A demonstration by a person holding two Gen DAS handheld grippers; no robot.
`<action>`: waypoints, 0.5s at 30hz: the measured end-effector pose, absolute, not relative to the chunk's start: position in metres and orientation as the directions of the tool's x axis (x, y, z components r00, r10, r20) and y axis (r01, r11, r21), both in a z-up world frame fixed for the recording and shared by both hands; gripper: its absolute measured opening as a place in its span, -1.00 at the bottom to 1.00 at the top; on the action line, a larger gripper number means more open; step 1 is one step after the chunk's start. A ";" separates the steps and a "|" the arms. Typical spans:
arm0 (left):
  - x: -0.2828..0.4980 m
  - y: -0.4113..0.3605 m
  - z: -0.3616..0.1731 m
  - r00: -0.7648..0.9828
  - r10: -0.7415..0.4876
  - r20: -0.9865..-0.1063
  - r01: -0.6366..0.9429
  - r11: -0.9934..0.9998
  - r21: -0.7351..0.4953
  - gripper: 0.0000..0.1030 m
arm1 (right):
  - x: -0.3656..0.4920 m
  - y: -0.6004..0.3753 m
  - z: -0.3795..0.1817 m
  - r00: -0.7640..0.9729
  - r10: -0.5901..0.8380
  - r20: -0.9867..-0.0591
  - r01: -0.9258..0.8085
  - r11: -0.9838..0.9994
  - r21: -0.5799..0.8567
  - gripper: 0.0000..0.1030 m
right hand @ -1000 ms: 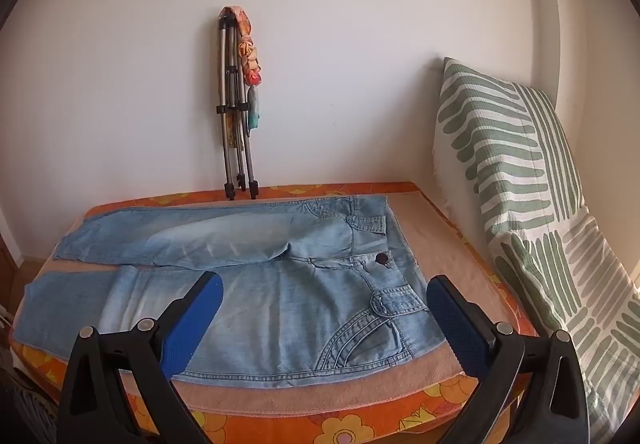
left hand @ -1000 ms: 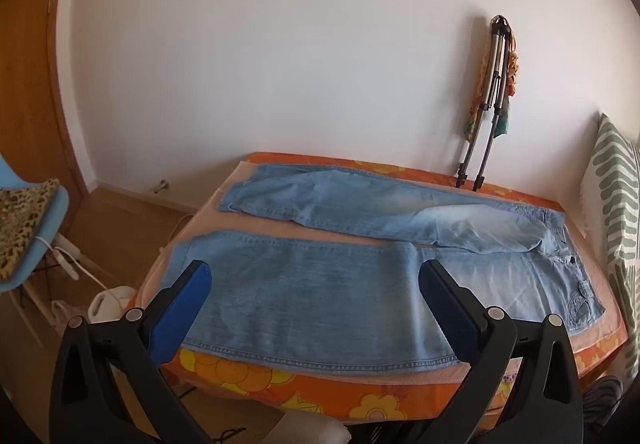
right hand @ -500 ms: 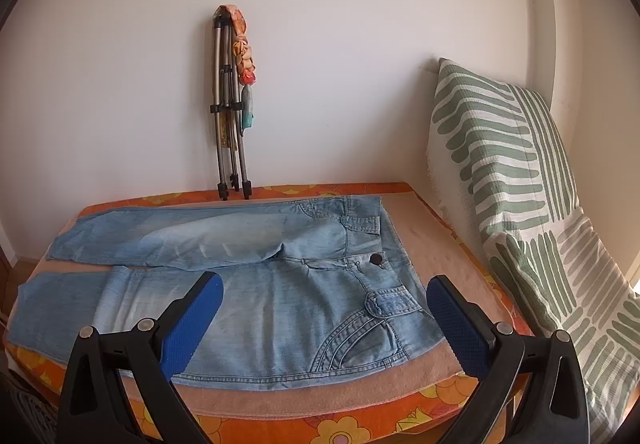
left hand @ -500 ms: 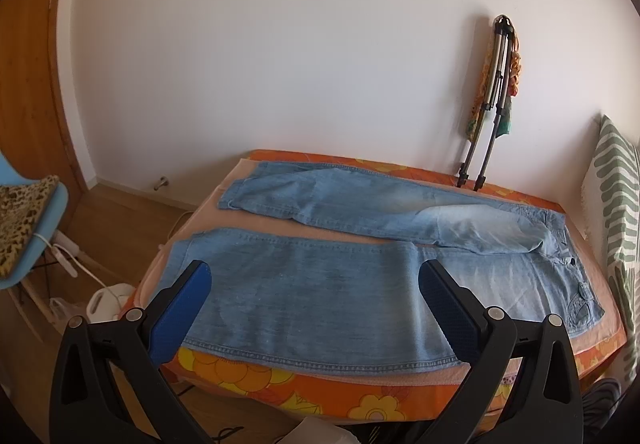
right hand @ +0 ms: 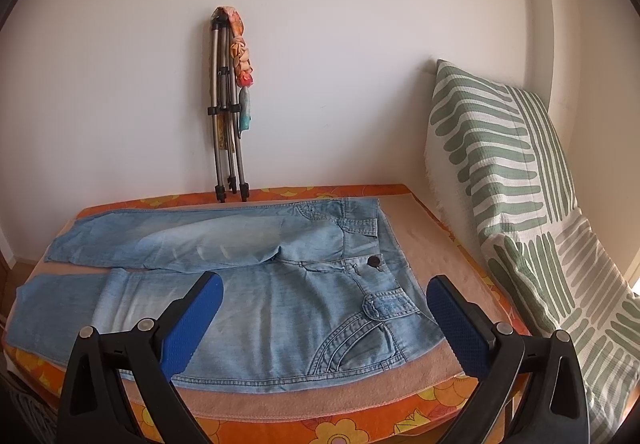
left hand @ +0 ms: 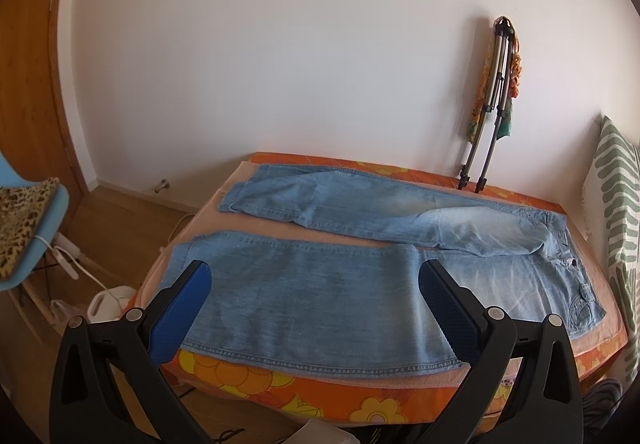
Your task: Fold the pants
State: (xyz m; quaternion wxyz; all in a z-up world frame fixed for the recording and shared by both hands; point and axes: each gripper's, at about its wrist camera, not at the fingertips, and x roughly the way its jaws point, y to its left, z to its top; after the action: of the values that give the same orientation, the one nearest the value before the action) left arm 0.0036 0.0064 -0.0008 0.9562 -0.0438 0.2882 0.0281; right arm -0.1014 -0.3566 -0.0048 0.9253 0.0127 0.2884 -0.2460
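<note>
Two grippers held above the near edge of the bed, jaws spread, nothing gripped.
Left gripper (left hand: 314,310) over the leg end, right gripper (right hand: 324,314) over the waist end of the pants (right hand: 256,296), which lie flat on the bed (right hand: 360,428), legs parted; beyond them, a folded tripod (right hand: 228,104) leans on the wall.

A folded grey metal tripod (right hand: 226,116) draped with colourful cloth leans against the white wall (right hand: 360,44). A green-and-white striped cushion (right hand: 516,180) stands at the right. The orange flower-patterned bed cover (left hand: 240,380) carries a peach blanket (right hand: 288,400). A light blue chair (left hand: 36,240) holds a leopard-print cushion (left hand: 20,220).
</note>
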 end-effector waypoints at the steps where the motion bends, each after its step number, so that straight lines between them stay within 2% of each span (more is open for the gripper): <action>1: 0.004 0.006 -0.001 0.833 0.029 -0.553 -0.080 0.995 -0.067 1.00 | -0.101 -0.357 -0.005 0.713 -0.448 -0.540 0.462 0.879 -0.120 1.00; 15: 0.004 0.006 -0.002 0.837 0.026 -0.546 -0.072 0.995 -0.063 1.00 | -0.101 -0.355 -0.005 0.714 -0.449 -0.538 0.458 0.880 -0.127 1.00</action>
State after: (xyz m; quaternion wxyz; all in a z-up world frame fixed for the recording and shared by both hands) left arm 0.0037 0.0063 -0.0019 0.9576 -0.0406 0.2840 0.0255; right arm -0.1007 -0.3549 -0.0051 0.9256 0.0077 0.2885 -0.2449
